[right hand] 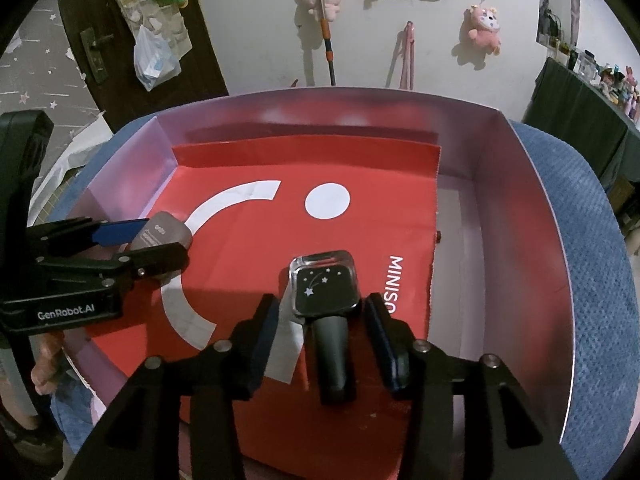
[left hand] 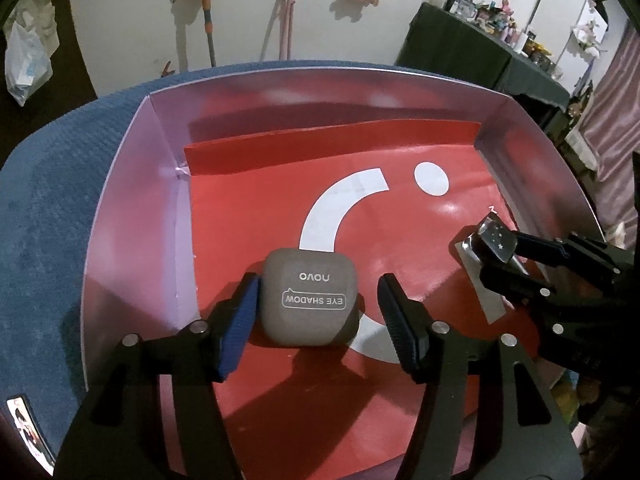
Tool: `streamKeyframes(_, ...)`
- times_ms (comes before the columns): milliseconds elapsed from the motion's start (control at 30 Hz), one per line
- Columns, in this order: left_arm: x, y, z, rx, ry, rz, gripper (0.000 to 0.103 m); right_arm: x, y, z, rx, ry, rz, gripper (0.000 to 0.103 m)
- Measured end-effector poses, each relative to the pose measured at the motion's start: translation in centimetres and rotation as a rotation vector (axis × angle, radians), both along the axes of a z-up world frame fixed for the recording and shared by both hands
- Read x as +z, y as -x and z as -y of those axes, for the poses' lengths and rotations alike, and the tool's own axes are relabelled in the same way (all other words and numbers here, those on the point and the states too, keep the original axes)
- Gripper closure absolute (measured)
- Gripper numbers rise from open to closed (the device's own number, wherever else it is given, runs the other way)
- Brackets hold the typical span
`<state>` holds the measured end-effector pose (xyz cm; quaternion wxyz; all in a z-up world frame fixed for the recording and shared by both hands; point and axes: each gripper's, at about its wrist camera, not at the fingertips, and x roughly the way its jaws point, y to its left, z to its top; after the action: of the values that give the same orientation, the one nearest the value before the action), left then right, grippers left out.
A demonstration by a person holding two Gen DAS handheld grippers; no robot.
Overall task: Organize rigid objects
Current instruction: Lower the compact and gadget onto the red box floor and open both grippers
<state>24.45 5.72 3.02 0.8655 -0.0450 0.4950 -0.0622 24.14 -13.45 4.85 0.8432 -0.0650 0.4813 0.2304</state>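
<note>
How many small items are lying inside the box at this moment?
2. A grey eyeshadow case lies on the red sheet between the fingers of the left tool. A black bottle with a clear square cap lies between the fingers of the right tool. Nothing else shows inside.

Both grippers are looking matte black with silver screws; the left gripper [left hand: 316, 322] is sporting blue pads, and its body's showing white "GenRobot.AI" lettering.

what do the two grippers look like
Both grippers, left gripper and right gripper, are matte black with angular linkage arms, round silver pivot pins and ribbed pads, some of them blue. White "GenRobot.AI" lettering marks the left one's body.
</note>
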Motion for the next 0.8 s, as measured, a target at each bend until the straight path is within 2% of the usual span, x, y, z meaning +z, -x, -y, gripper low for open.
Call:
streamKeyframes(100,0.4,0.3,0.2,0.003,-0.017,0.023,0.042,0.3,0.3,0.1,-0.001,-0.010,0.007,0.049)
streamKeyframes(233,1.4,0.9,0.5,-0.003,-0.005,0.066,0.034,1.2,1.0,0.1,0.004,-0.031,0.037,0.040)
streamKeyframes(433,3.2,2.3,0.9,0.009,-0.050,0.143,0.033,2.8,2.4,0.5,0.006,-0.071,0.087,0.030)
streamKeyframes(567,4.0,3.3,1.2,0.012,-0.051,0.174,0.024,3.8,3.4,0.9,0.007,-0.105,0.114,0.026)
streamKeyframes(633,4.3,3.8,1.5,0.016,-0.060,0.195,0.023,4.3,4.0,1.1,0.003,-0.117,0.137,0.019)
streamKeyframes(733,4.8,4.7,1.7,0.021,-0.059,0.226,0.010,5.1,5.0,1.5,-0.002,-0.140,0.173,0.012)
streamKeyframes(800,5.0,5.5,1.7,0.024,-0.055,0.246,0.007,5.7,5.7,1.8,-0.006,-0.154,0.196,0.007)
